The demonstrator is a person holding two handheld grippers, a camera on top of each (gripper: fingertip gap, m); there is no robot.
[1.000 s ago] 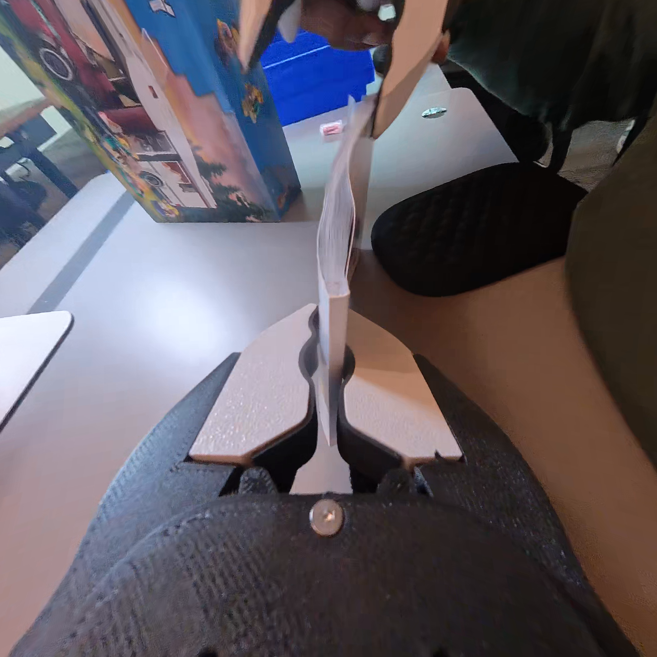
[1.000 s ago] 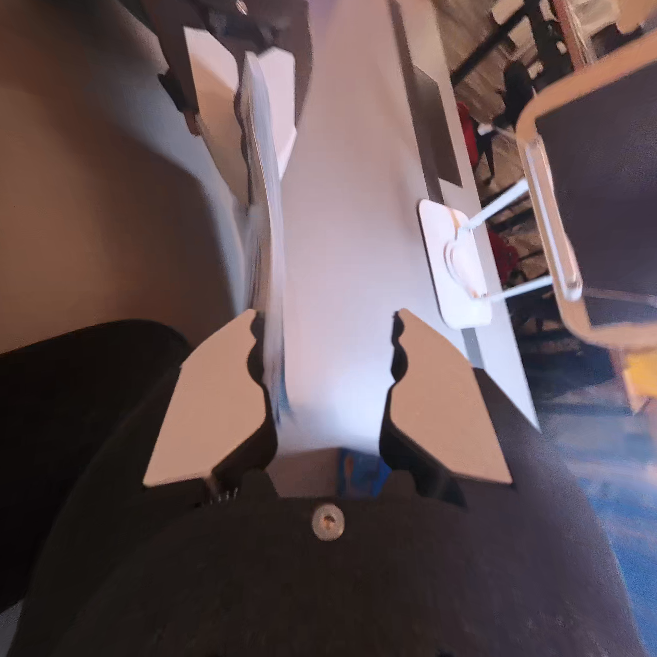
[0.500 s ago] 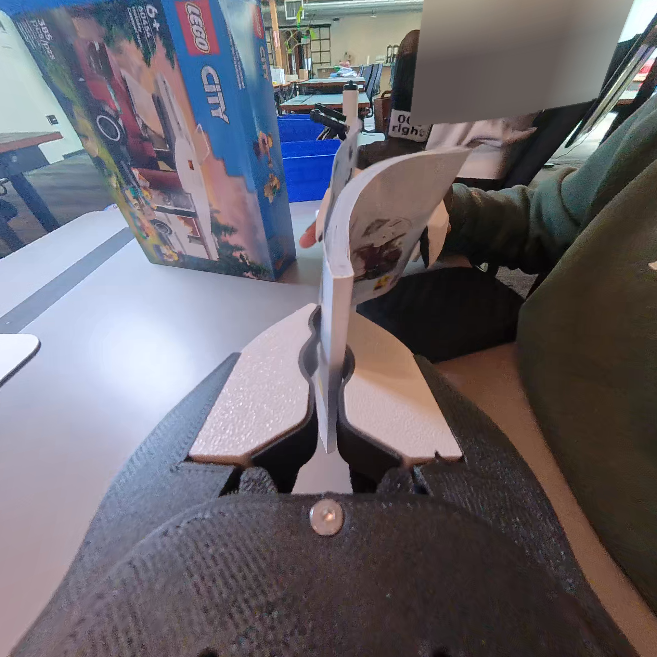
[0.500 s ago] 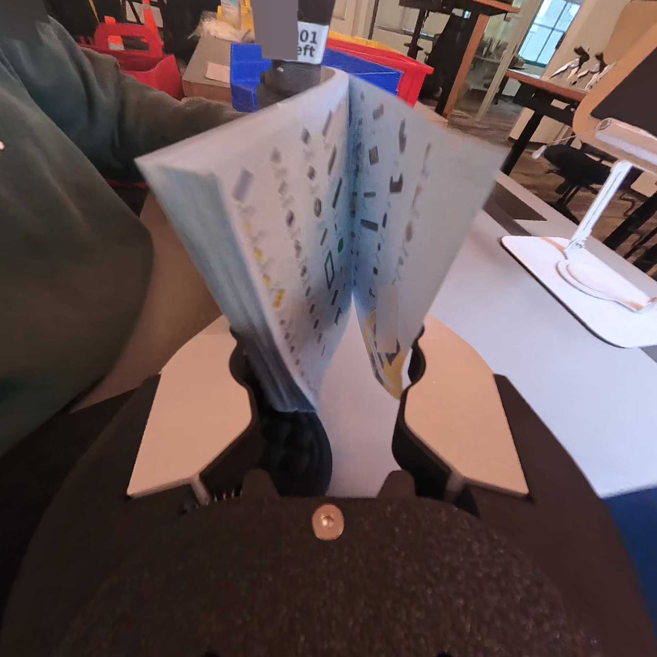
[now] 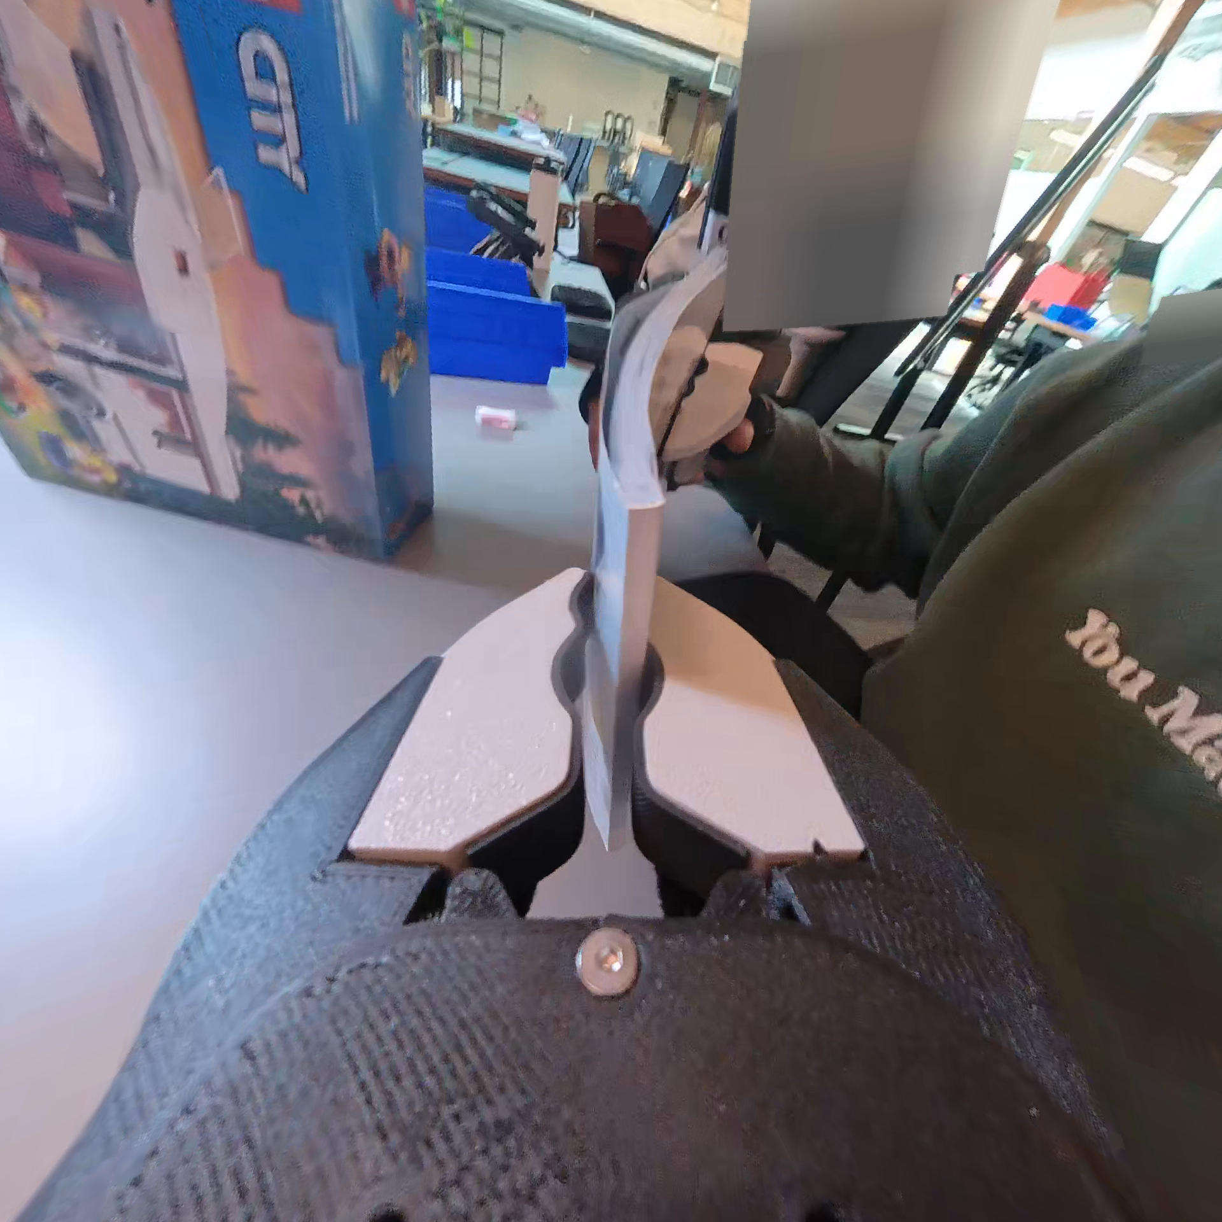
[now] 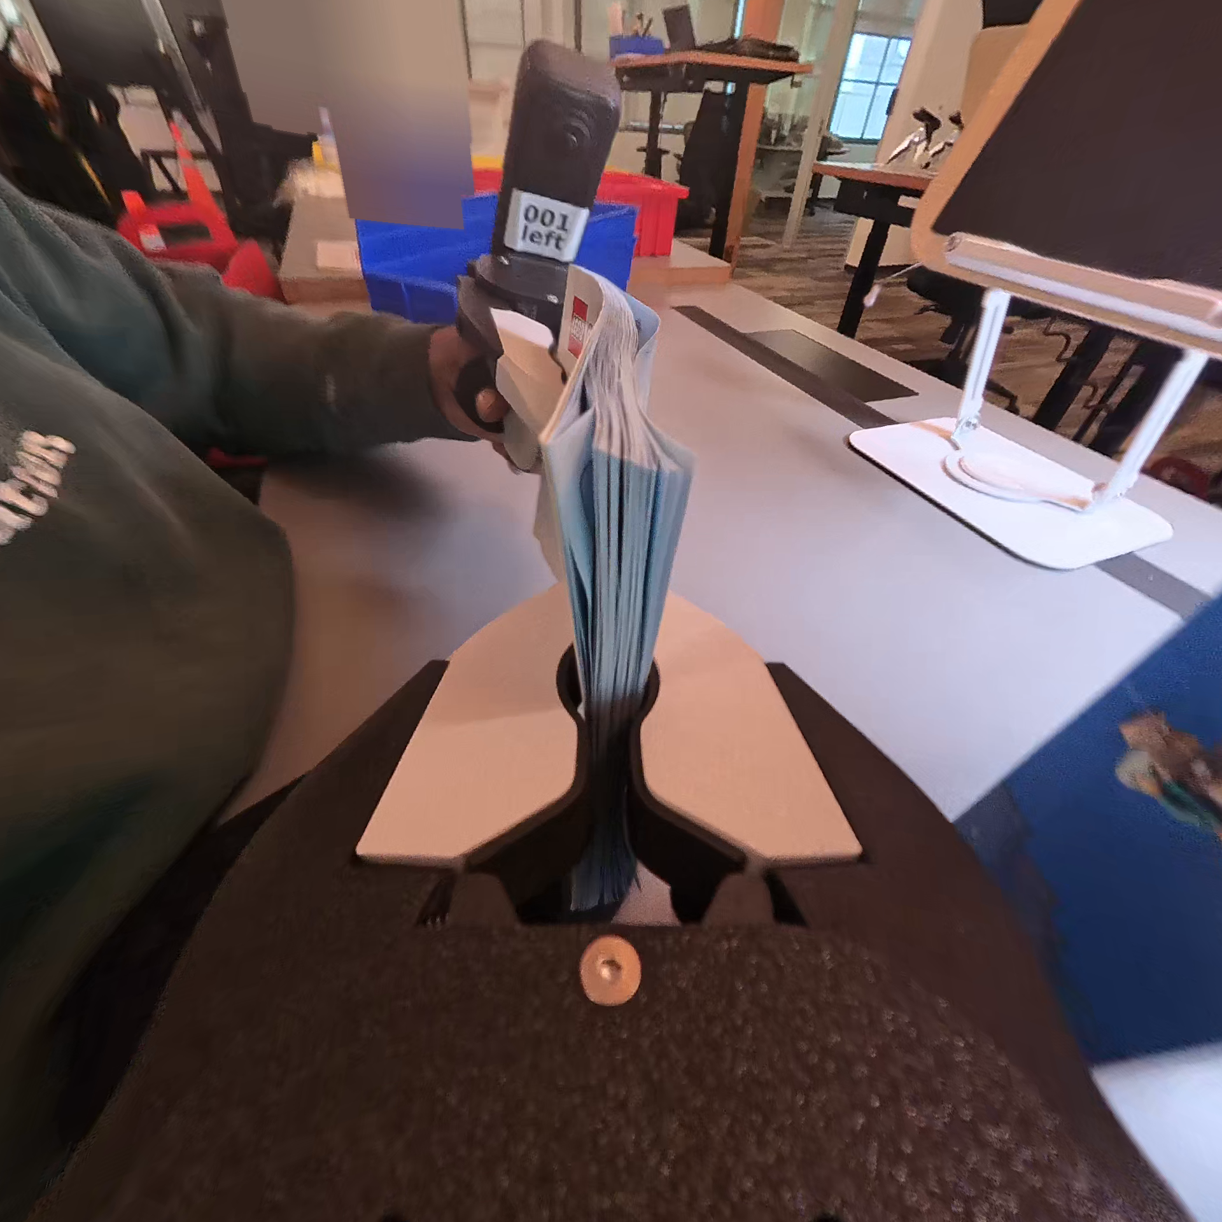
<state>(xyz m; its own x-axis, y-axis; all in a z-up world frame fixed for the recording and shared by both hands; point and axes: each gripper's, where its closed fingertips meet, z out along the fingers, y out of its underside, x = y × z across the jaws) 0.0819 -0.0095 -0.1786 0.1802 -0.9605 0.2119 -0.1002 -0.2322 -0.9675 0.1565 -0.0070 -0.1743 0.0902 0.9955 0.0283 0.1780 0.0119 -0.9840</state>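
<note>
A thick instruction booklet [image 5: 628, 529] with light-blue pages is held on edge above the grey table [image 5: 165, 661]. My left gripper [image 5: 615, 595] is shut on one end of it, both pads pressed on the covers. My right gripper [image 6: 611, 635] is shut on the opposite end of the booklet [image 6: 615, 516], with its pages squeezed together between the pads. The right gripper also shows at the booklet's far end in the left wrist view [image 5: 688, 397], and the left gripper shows in the right wrist view [image 6: 529, 370].
A tall blue toy-set box [image 5: 231, 264] stands on the table to the left. Blue bins [image 5: 489, 324] and a small pink-white item [image 5: 494, 416] lie beyond. A white stand [image 6: 1012, 489] holding a dark panel is at the right. A person's green sleeve [image 5: 992, 529] is close by. Left tips to right tips: about 8 cm.
My right gripper stood open around the fanned-out pages and has now shut on them, closing the booklet. My left gripper kept its hold, and both lifted away from the table's surface.
</note>
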